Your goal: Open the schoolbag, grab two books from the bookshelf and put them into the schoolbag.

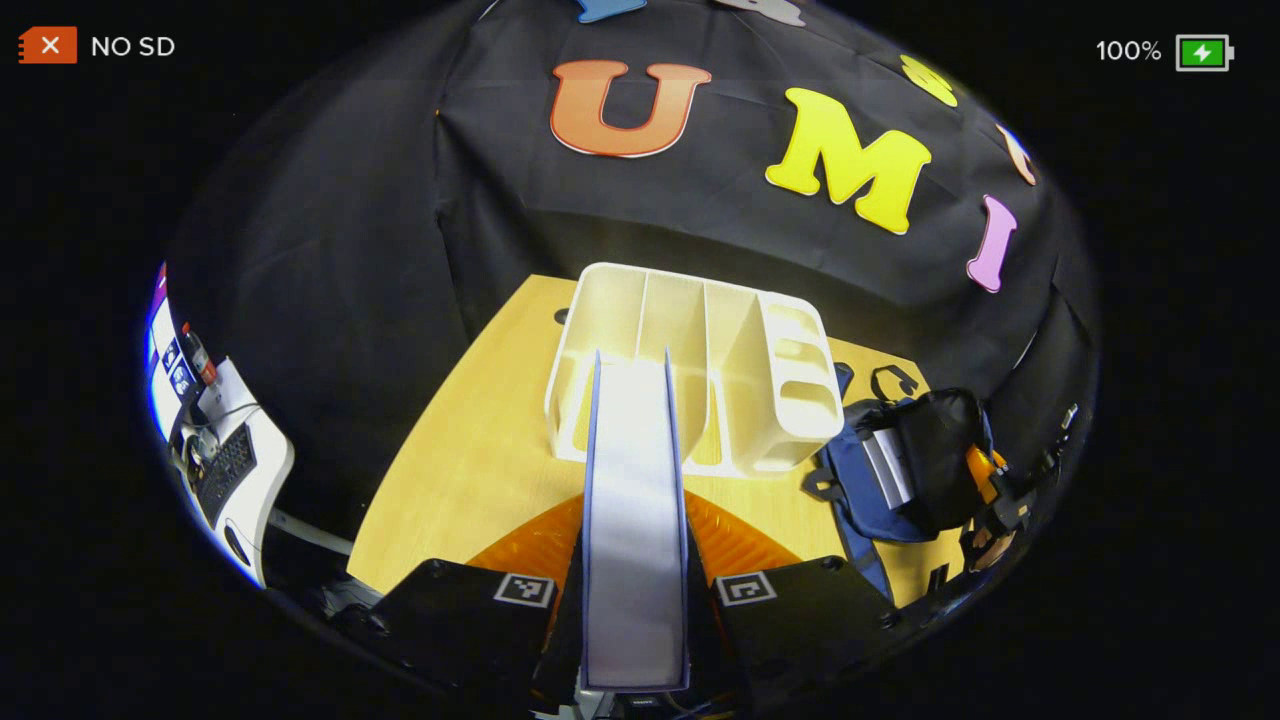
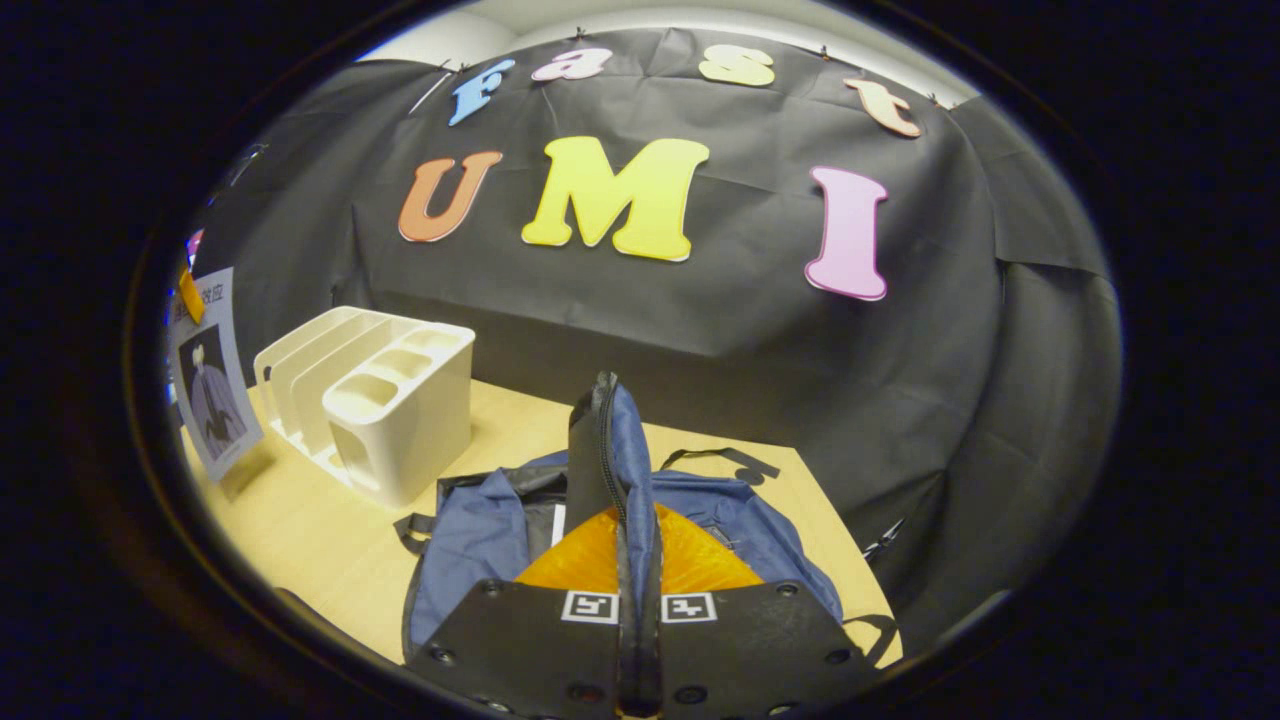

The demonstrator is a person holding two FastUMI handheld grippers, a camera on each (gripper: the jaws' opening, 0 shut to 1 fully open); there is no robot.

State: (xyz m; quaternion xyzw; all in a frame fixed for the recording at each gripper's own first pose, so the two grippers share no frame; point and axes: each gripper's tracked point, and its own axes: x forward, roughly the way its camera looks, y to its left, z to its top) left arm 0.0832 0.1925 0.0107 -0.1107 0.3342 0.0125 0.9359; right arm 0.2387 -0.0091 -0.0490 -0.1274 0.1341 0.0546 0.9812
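The schoolbag [image 2: 480,530] lay on the wooden surface [image 2: 300,540], close to the right of the white bookshelf [image 2: 385,400]. It was soft blue cloth with black parts and a zipper. The right gripper [image 2: 638,620] had its fingers squeezed tight on the bag's flap [image 2: 605,450], holding that floppy piece up so the bag stayed open. In the left gripper view the bag [image 1: 900,470] sat open with something flat and pale, maybe a book, already inside, though that was hard to tell for sure. The left gripper [image 1: 635,600] had its fingers pressed on both sides of a book [image 1: 632,500], a thin, stiff one with a dark blue cover and smooth white page edges. The book stood on its edge in front of the bookshelf [image 1: 700,380], and I could not tell if its far end touched the shelf. The shelf was hard plastic with thin upright walls, and its slots looked empty. So this looked like the step of carrying a book to the bag. Next, the left gripper would need to swing the book over to the right, tip it down into the bag's mouth and let go, while the right gripper held the flap up.
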